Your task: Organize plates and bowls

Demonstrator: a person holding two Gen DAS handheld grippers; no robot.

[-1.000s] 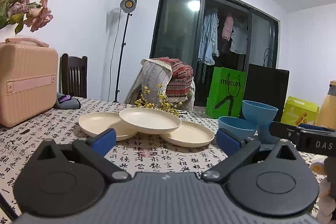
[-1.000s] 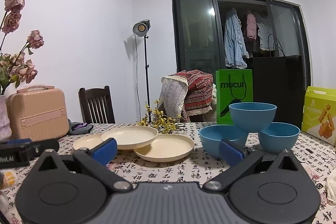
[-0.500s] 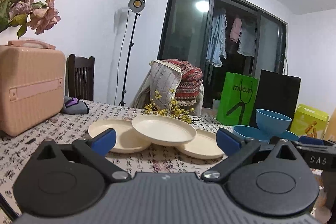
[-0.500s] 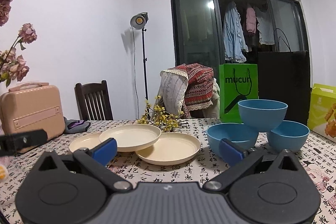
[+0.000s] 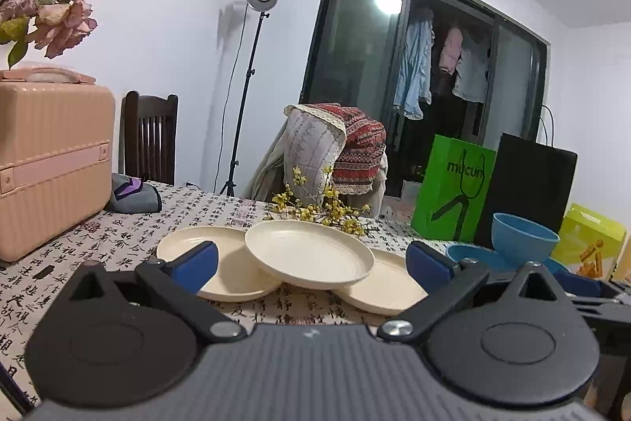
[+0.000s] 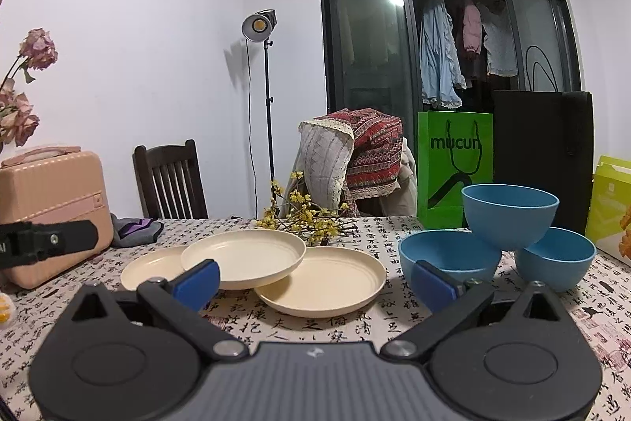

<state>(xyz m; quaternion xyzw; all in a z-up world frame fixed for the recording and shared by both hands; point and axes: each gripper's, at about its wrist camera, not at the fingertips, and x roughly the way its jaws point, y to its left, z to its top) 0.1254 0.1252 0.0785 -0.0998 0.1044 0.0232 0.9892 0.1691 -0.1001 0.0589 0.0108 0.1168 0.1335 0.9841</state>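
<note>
bare tablecloth [image 6: 315, 326] at 6 o'clock before overlapping plates [image 6: 244, 257], bowl pile [image 6: 508, 219] blocking 3 o'clock, suitcase [image 6: 51, 212] blocking 9 o'clock

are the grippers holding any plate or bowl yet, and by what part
Nothing is held. The left gripper and right gripper are both open, short of the plates and bowls.
</note>
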